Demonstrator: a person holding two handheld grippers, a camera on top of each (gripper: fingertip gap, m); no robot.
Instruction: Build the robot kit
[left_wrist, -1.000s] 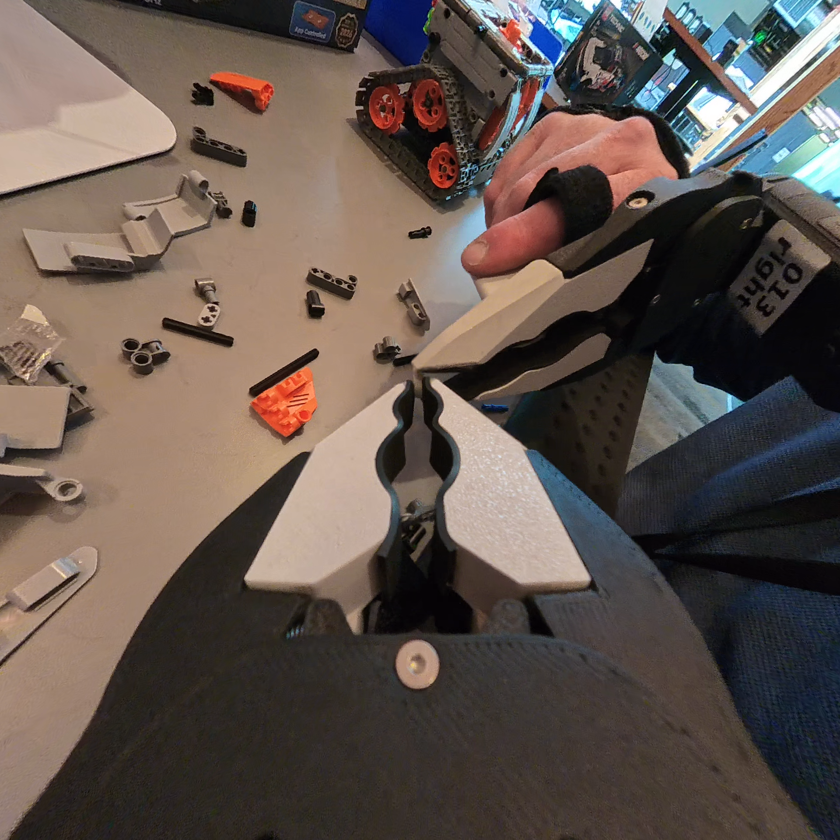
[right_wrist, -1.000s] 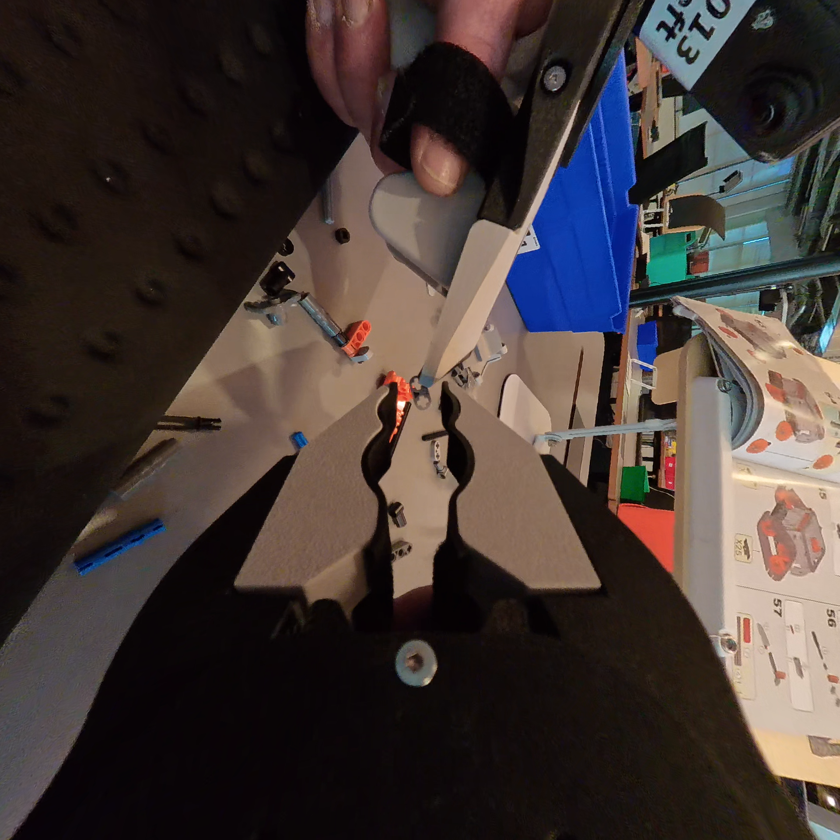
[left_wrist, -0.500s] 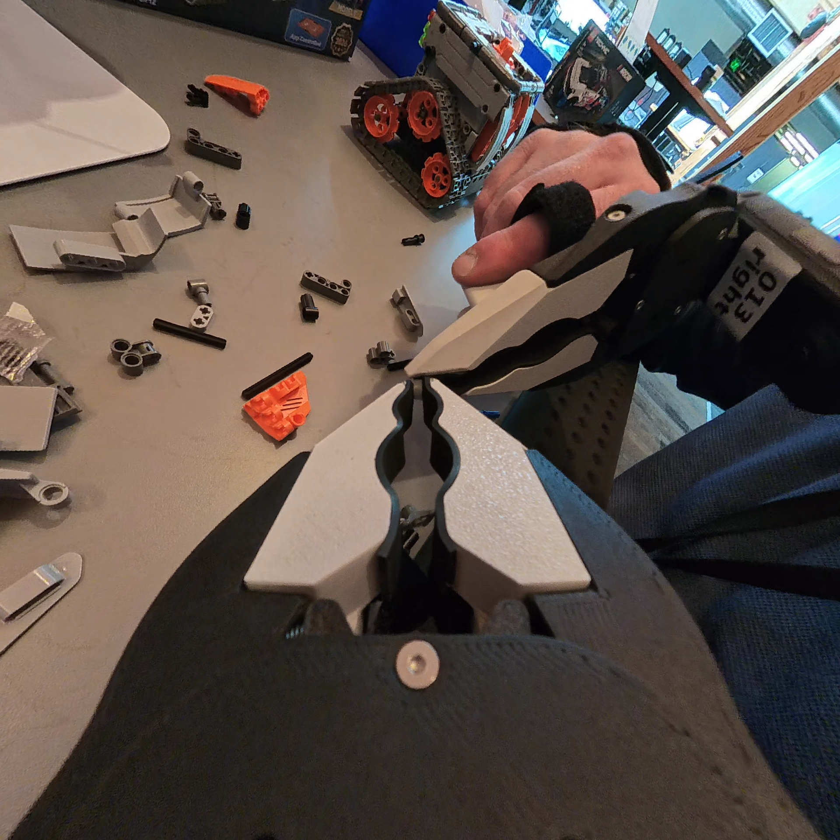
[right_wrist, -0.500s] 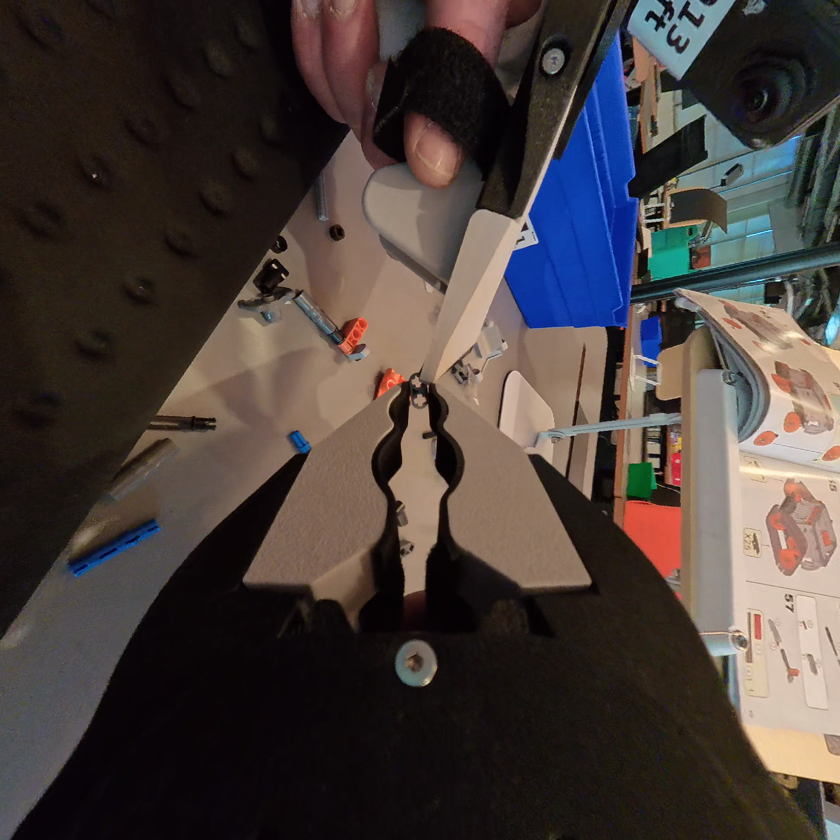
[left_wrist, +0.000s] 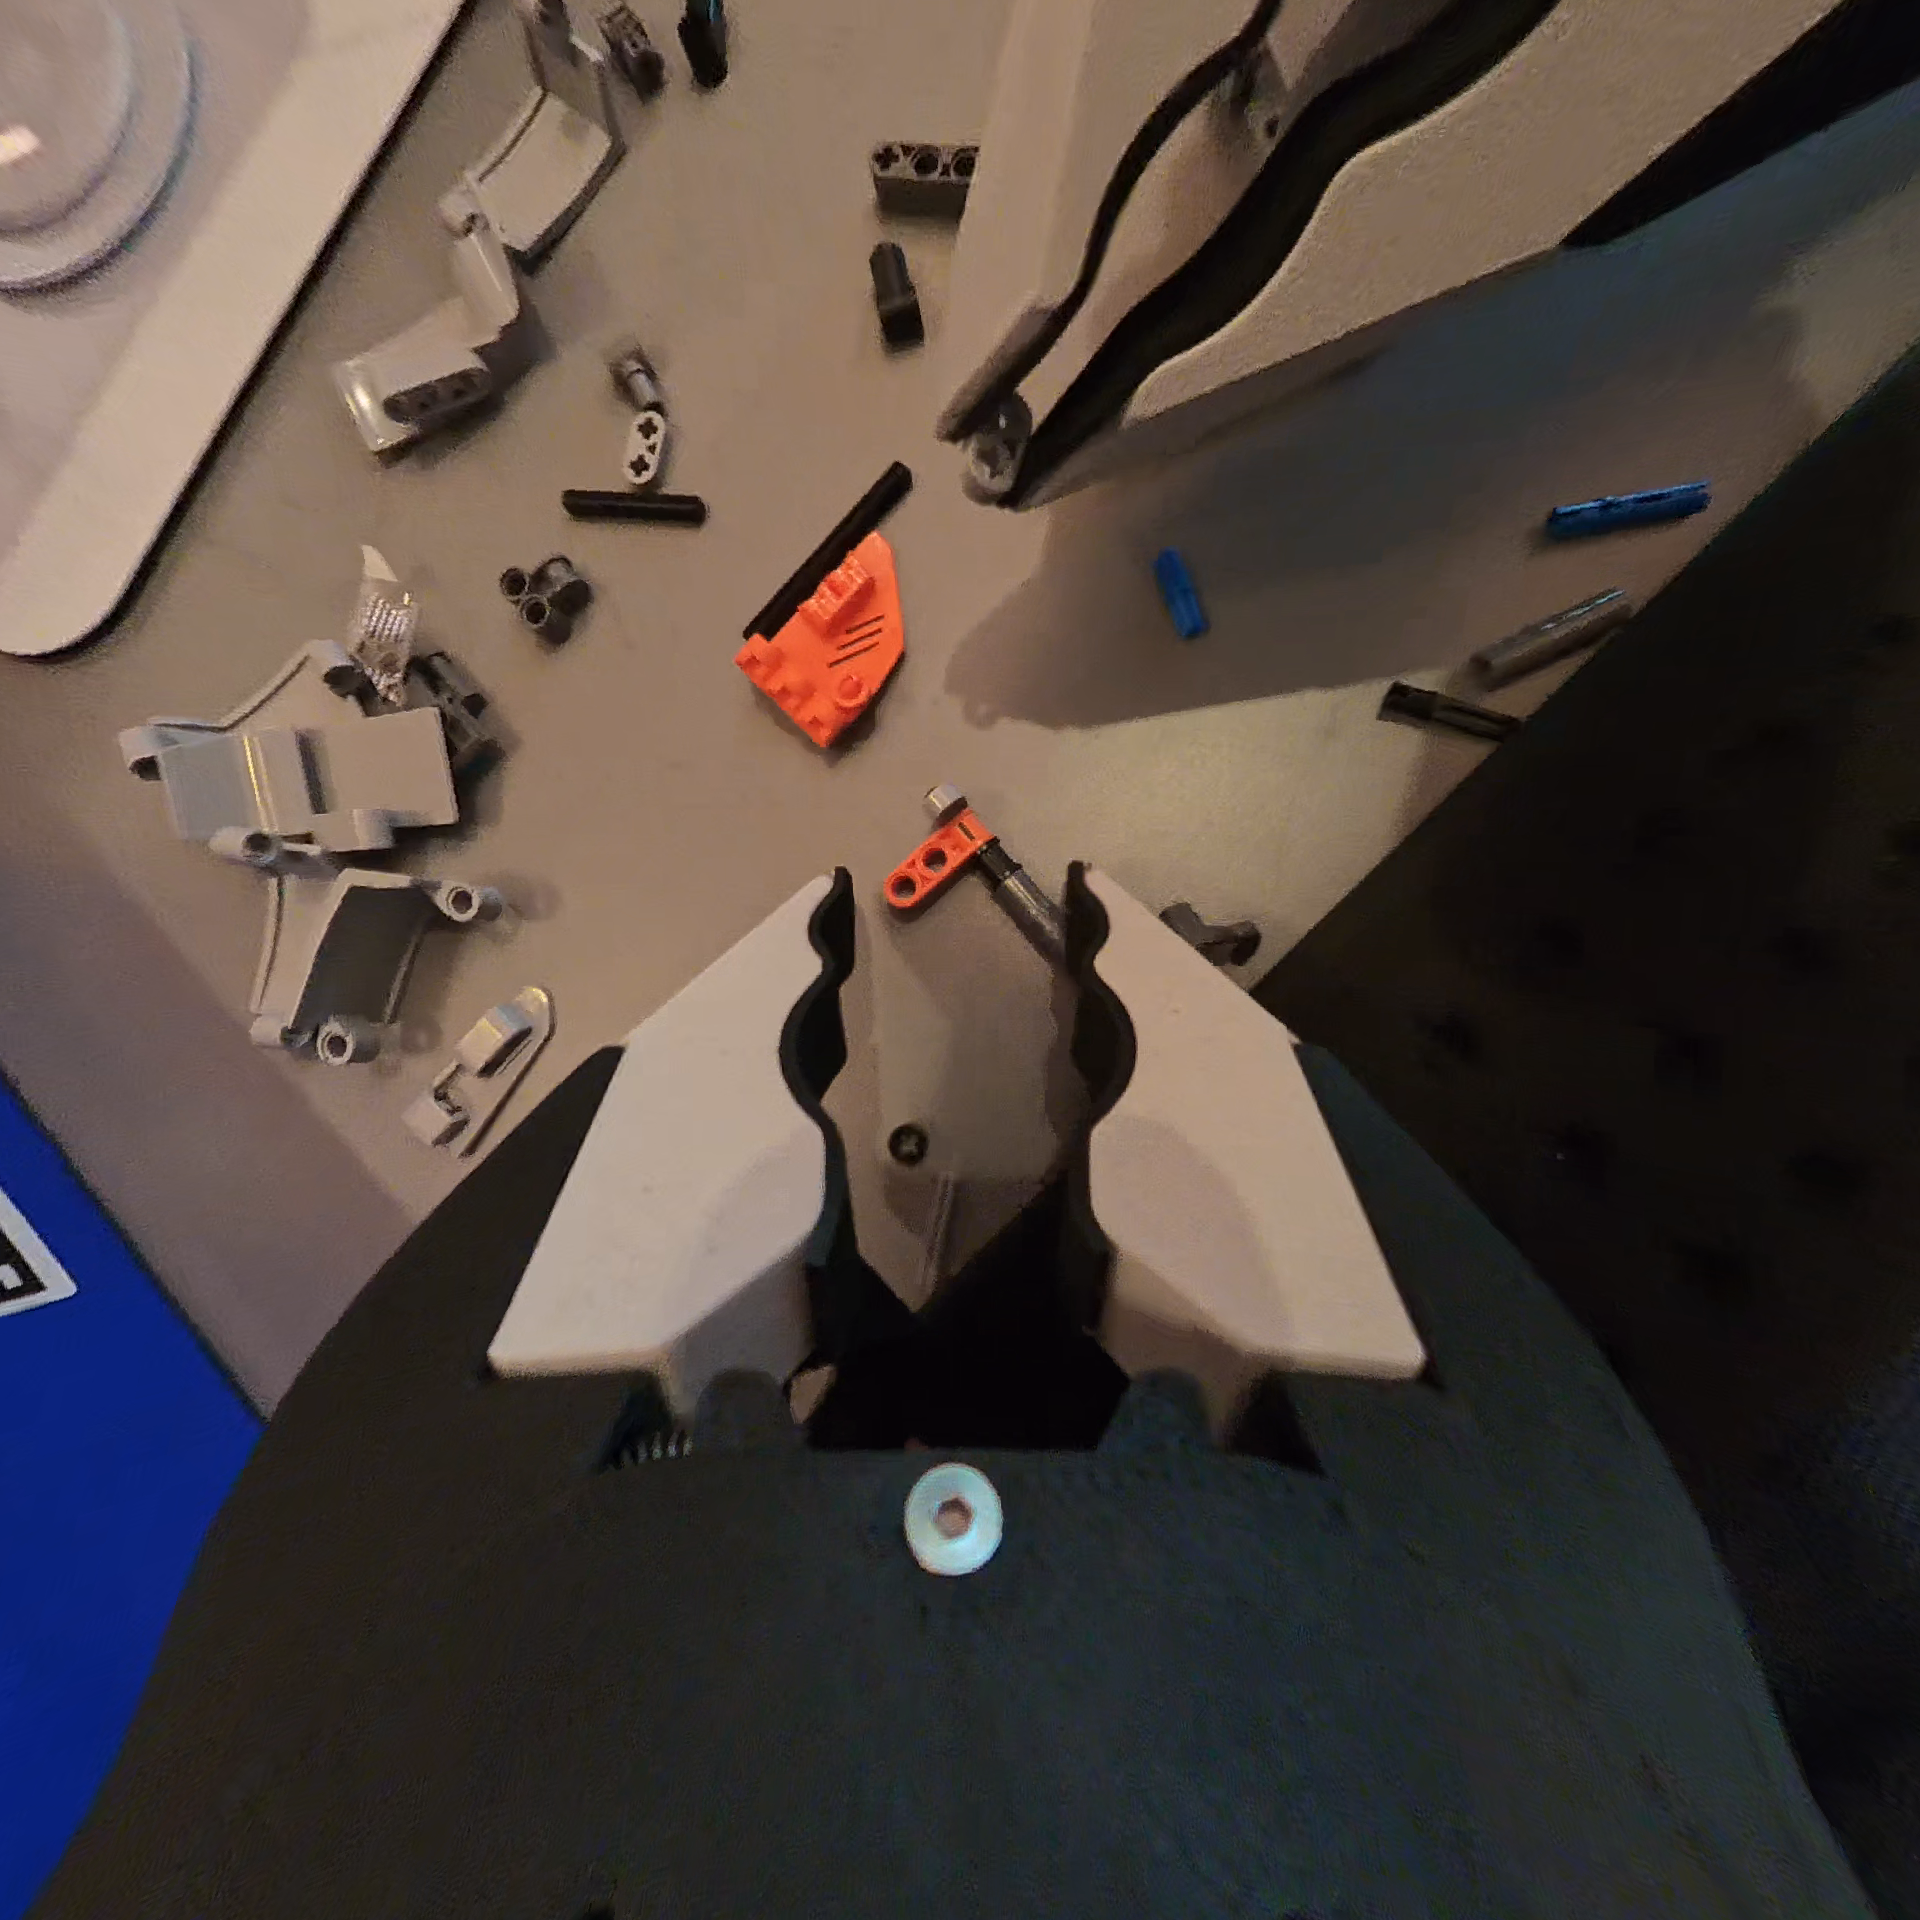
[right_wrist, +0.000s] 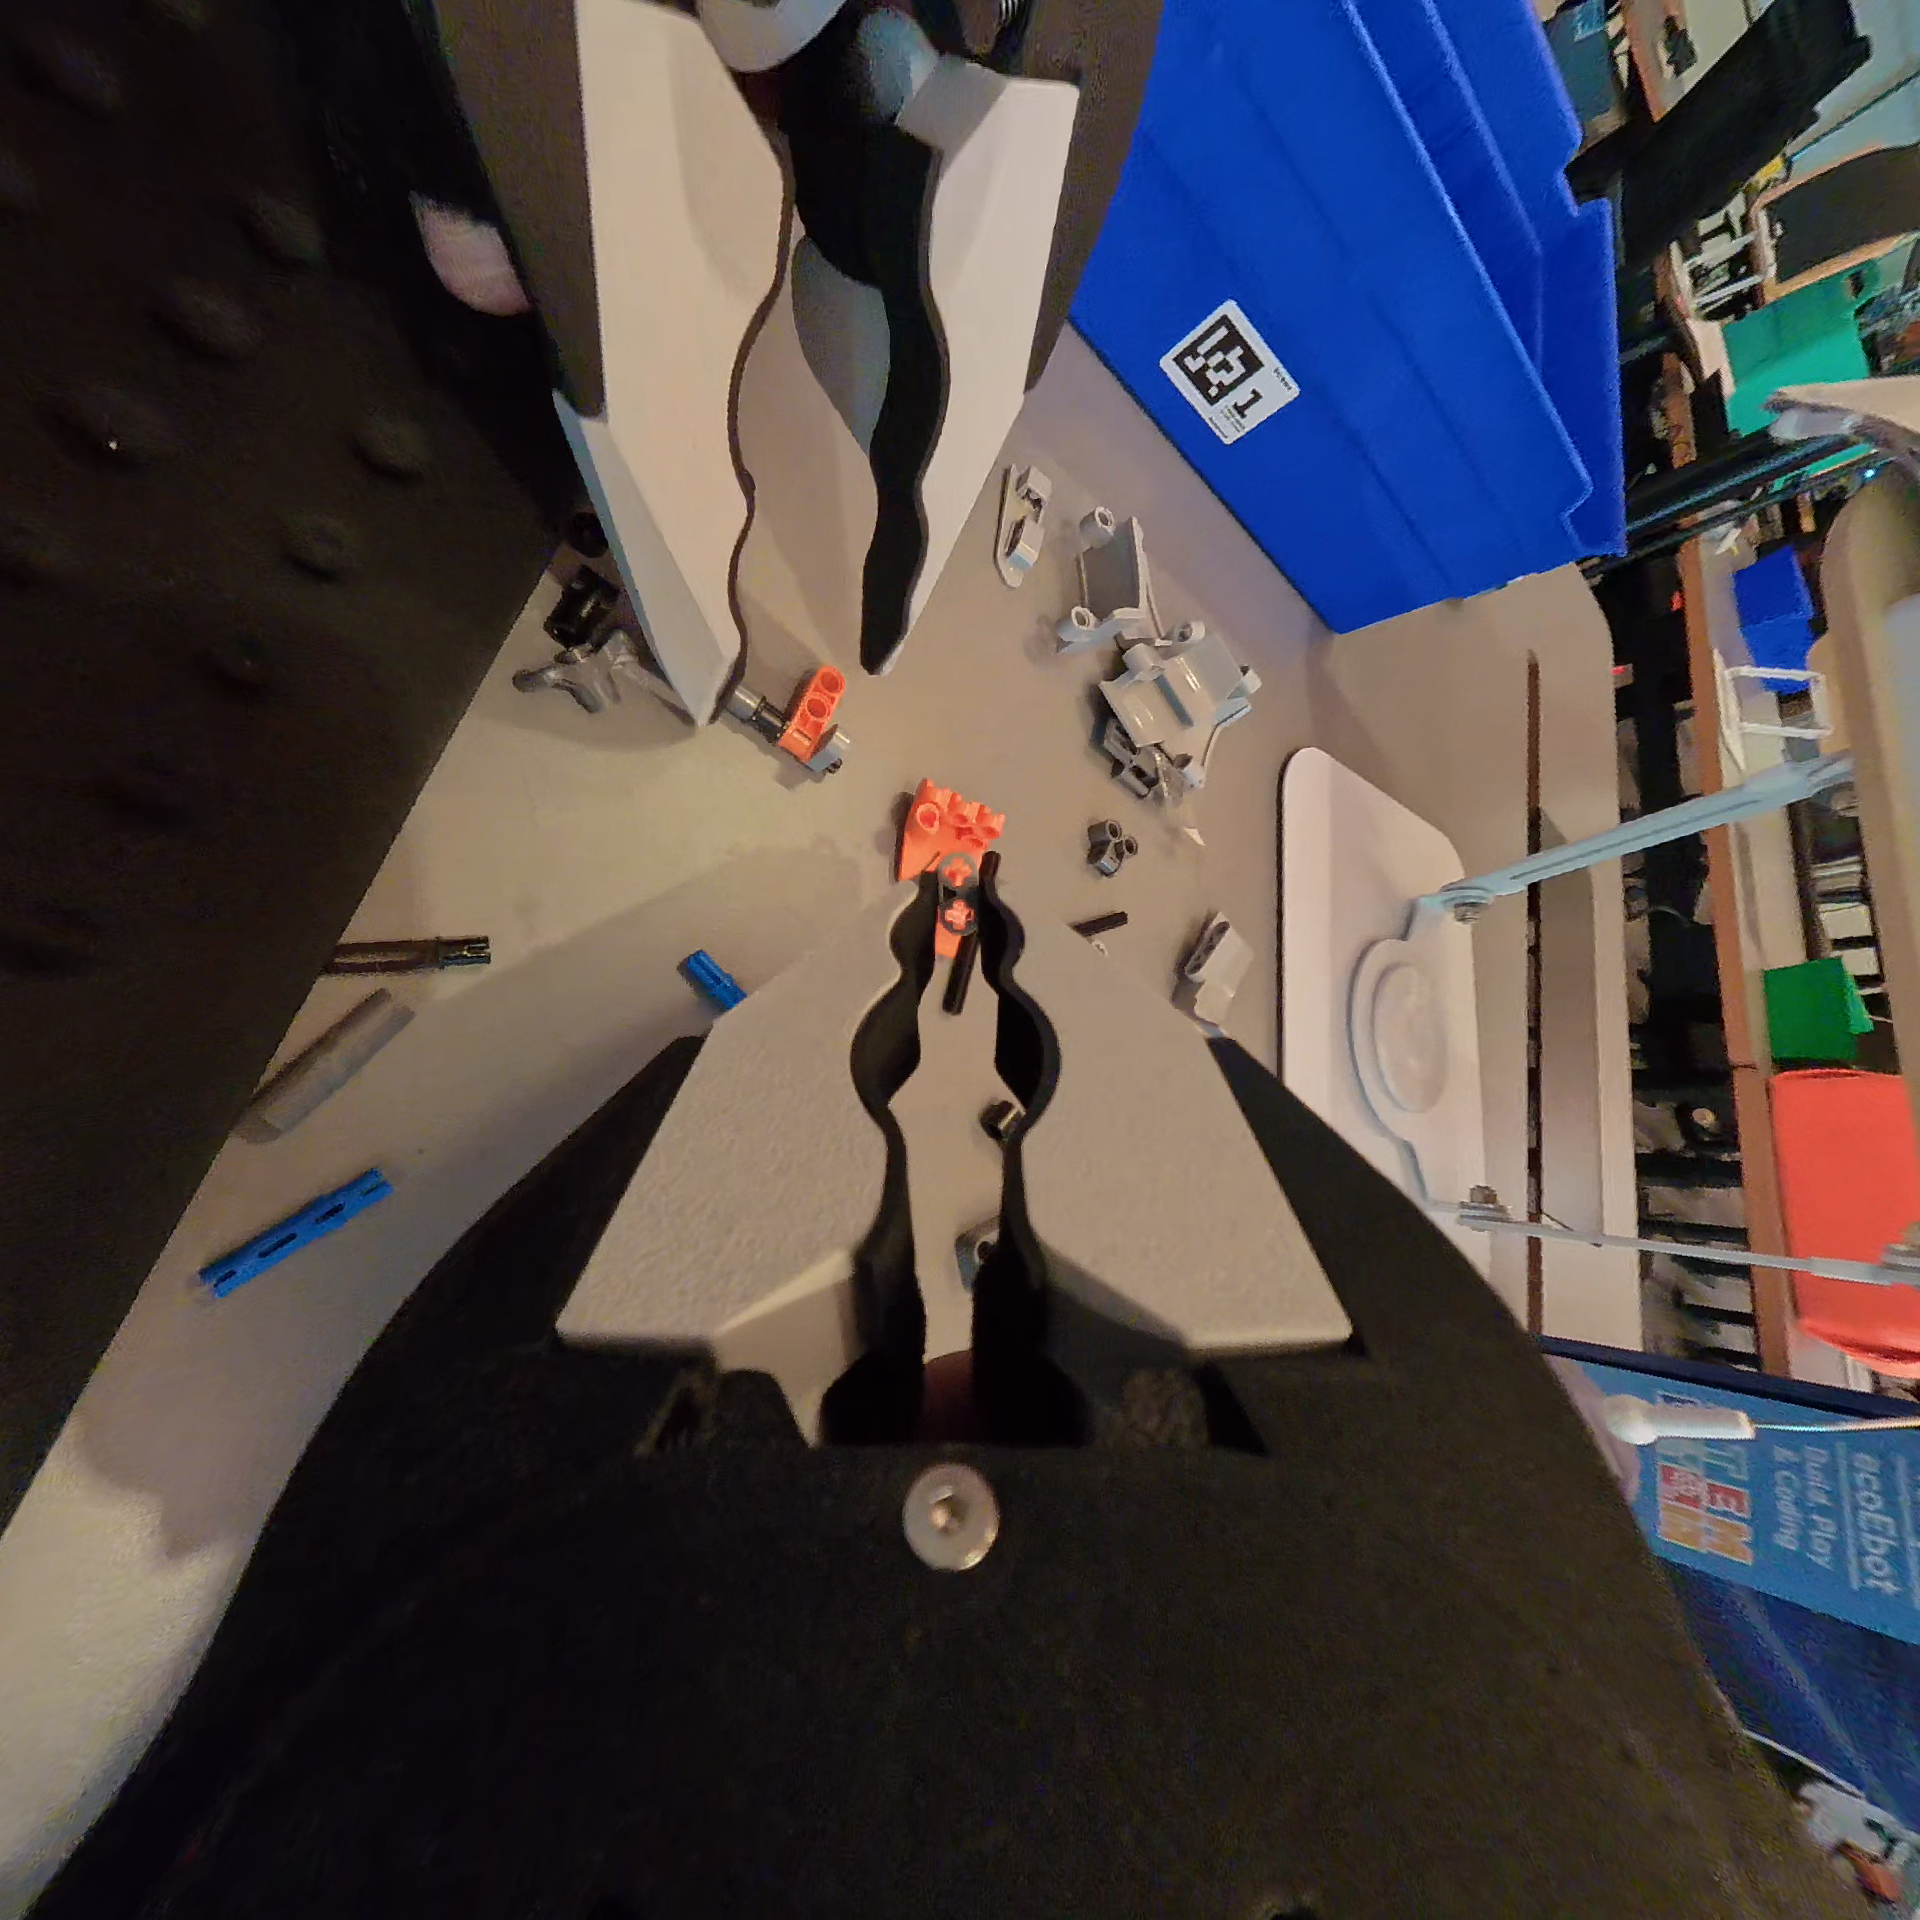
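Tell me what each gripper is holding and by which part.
The right gripper pinches a small dark grey two-hole connector piece at its fingertips, gripped across its narrow sides. The left gripper is open and holds nothing, above an orange connector on a grey axle.

From my seat both feeds look dim and warm. The matte grey tabletop (left_wrist: 665, 790) carries broad soft shadows beneath the tools. The white rounded board (left_wrist: 208, 312) is motion-smeared in the left view. Wide-angle bending curves the edges, and the near black housings sit underexposed.
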